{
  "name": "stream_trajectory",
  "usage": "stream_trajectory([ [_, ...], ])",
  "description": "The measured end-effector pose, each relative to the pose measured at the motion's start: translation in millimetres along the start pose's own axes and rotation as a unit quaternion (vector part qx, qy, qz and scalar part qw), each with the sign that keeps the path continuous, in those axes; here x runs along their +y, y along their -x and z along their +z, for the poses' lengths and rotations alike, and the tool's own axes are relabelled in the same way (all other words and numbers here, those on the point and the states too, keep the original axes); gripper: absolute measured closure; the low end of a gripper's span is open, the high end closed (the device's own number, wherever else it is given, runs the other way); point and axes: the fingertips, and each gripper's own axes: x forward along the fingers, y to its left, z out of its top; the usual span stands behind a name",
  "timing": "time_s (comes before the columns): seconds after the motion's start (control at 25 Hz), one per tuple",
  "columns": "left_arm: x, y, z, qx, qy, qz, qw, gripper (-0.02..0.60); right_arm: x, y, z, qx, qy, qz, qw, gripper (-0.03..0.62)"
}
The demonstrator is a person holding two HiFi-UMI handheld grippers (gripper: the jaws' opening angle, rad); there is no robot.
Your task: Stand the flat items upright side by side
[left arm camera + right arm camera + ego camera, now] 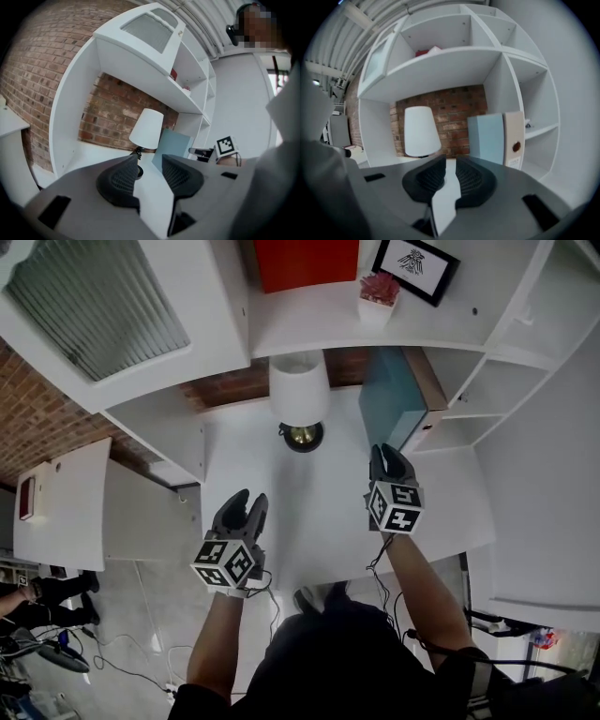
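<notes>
The round hole in the spine of the beige binder shows only in the right gripper view. There the binder and the blue folder stand upright and touching, right of the lamp, long axes vertical, the binder's spine facing forward. The head view shows both from above. Left gripper: jaws spread, empty. Right gripper: jaws narrowly apart, empty.

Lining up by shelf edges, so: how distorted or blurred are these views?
Left gripper view: heavy fisheye, the shelf unit bows, corners black. Right gripper view: same bowing; lamp sharp, nearest foreground soft. Head view: even light, no glare, milder bending.
</notes>
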Motion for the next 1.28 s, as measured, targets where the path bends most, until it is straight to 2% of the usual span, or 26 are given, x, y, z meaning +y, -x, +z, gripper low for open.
stream_trajectory([
  [0.08,-6,2,17,-0.010,-0.043,0.013,0.9989,0.471,24,18,30,-0.039,0.025,0.029,0.998,0.555],
  [0.16,-14,4,34,-0.024,-0.070,0.019,0.9971,0.505,48,35,57,-0.074,0.057,0.054,0.994,0.571],
  [0.32,-29,9,73,-0.074,-0.075,0.014,0.9944,0.549,91,66,98,-0.130,0.118,0.088,0.981,0.594],
  [0.44,-45,12,100,-0.104,-0.104,0.012,0.9890,0.551,118,86,122,-0.162,0.151,0.108,0.969,0.594],
  [0.56,-61,21,123,-0.129,-0.133,0.011,0.9827,0.549,139,104,140,-0.185,0.150,0.133,0.962,0.594],
  [0.76,-79,38,151,-0.165,-0.121,-0.007,0.9789,0.549,157,124,163,-0.214,0.132,0.165,0.954,0.594],
  [1.04,-86,53,166,-0.188,-0.147,0.004,0.9710,0.549,179,138,172,-0.238,0.147,0.192,0.941,0.594],
  [1.28,-81,58,169,-0.194,-0.156,0.012,0.9686,0.549,185,136,172,-0.235,0.146,0.191,0.942,0.594],
])
